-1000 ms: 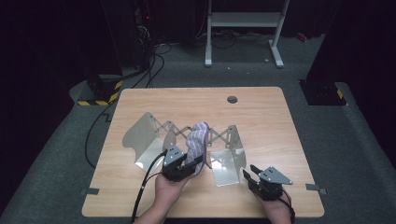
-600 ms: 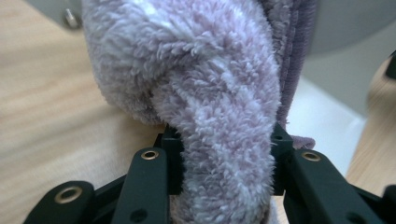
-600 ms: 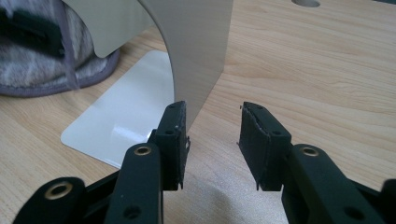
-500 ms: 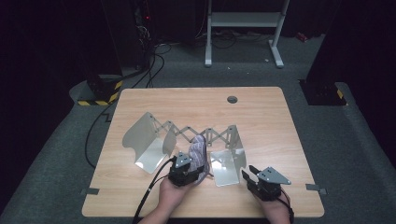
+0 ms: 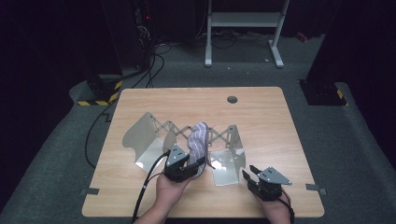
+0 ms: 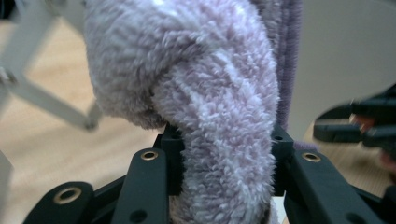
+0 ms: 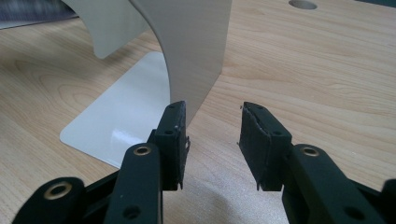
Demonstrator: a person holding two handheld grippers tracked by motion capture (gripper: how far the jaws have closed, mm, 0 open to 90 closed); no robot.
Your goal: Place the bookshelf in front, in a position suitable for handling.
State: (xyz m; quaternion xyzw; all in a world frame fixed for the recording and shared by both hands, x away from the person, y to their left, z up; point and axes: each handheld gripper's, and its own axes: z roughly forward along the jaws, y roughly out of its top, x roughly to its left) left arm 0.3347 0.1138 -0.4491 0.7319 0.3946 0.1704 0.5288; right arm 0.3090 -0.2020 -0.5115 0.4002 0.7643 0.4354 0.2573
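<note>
Towel's [image 6: 219,154] lower end behind jaws

1. We are looking at a fluffy lilac towel [image 5: 199,140], bunched into a thick, rumpled roll rather than lying flat.
2. We are seeing it draping over the middle of a white expanding rack [image 5: 154,135], its upper part lying across the scissor-like slats and its lower end hanging toward the near side of the wooden table [image 5: 261,116].
3. We are noticing, in the left gripper view, its long plush pile [image 6: 219,116] folding into a rounded bulge, with a darker, finer-ribbed edge [image 6: 285,56] running along one side.
</note>
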